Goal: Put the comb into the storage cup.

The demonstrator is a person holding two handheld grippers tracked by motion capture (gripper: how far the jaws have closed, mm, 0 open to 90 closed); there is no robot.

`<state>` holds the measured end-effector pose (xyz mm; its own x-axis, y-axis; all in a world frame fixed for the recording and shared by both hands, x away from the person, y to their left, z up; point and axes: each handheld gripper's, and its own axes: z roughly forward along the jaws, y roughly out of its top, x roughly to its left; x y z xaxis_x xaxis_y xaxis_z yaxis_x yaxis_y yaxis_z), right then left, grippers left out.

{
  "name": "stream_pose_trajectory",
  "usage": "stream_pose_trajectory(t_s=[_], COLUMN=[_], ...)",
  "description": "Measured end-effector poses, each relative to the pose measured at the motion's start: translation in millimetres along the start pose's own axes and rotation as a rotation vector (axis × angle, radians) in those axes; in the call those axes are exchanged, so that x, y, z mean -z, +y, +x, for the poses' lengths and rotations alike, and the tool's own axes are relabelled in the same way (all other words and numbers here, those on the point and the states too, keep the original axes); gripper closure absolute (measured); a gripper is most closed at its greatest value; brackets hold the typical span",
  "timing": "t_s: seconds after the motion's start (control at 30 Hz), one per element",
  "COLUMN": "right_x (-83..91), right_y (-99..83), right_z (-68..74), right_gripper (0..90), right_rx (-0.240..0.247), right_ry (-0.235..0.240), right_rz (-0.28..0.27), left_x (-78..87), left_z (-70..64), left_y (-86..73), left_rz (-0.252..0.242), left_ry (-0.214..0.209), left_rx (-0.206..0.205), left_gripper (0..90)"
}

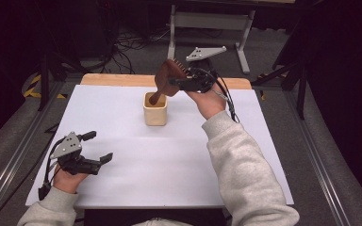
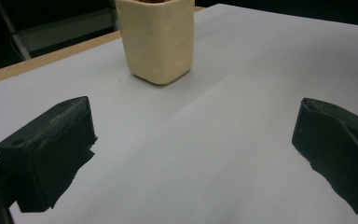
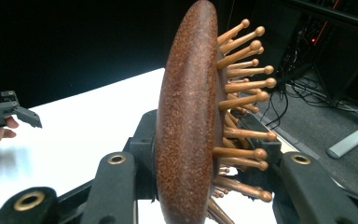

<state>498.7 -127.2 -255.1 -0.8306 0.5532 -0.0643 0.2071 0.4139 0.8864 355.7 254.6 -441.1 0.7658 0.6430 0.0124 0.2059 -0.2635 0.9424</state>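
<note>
A brown wooden hairbrush (image 1: 168, 77) with peg bristles (image 3: 242, 88) stands tilted, its handle end down inside a cream square cup (image 1: 155, 108) at the table's middle back. My right gripper (image 1: 175, 83) is shut on the brush head (image 3: 186, 121), above and just right of the cup. My left gripper (image 1: 99, 146) rests open near the front left corner of the white table (image 1: 169, 160), nothing between its jaws. In the left gripper view the cup (image 2: 157, 39) stands ahead, beyond the wide-apart fingers (image 2: 51, 149).
The white sheet ends in a wooden strip (image 1: 118, 79) at the far edge. Behind the table stand a white metal frame (image 1: 207, 21) and loose cables (image 1: 127, 44) on the floor. Dark stands flank both sides.
</note>
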Motion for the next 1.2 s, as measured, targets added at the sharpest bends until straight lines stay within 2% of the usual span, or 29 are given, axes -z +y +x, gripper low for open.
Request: stream_pose_trajectory(t_s=[0.1, 0.63, 1.2], right_x=[-6.2, -34.8, -48.3], right_y=[-1.5, -11.8, -21.7], right_z=[-1.3, -8.2, -9.5], right_gripper=[56.3, 55.4, 54.2], right_rx=[-0.003, -0.032, -0.042], right_ry=[0.004, 0.016, 0.029], right_rz=[0.016, 0.086, 0.130], left_x=[0.1, 0.4, -1.2], left_z=[-0.5, -0.3, -1.2], left_y=[0.4, 0.2, 0.1], left_rz=[0.011, 0.002, 0.015], left_ry=[0.000, -0.001, -0.013], left_rx=[-0.003, -0.002, -0.003], left_gripper=[0.3, 0.2, 0.4])
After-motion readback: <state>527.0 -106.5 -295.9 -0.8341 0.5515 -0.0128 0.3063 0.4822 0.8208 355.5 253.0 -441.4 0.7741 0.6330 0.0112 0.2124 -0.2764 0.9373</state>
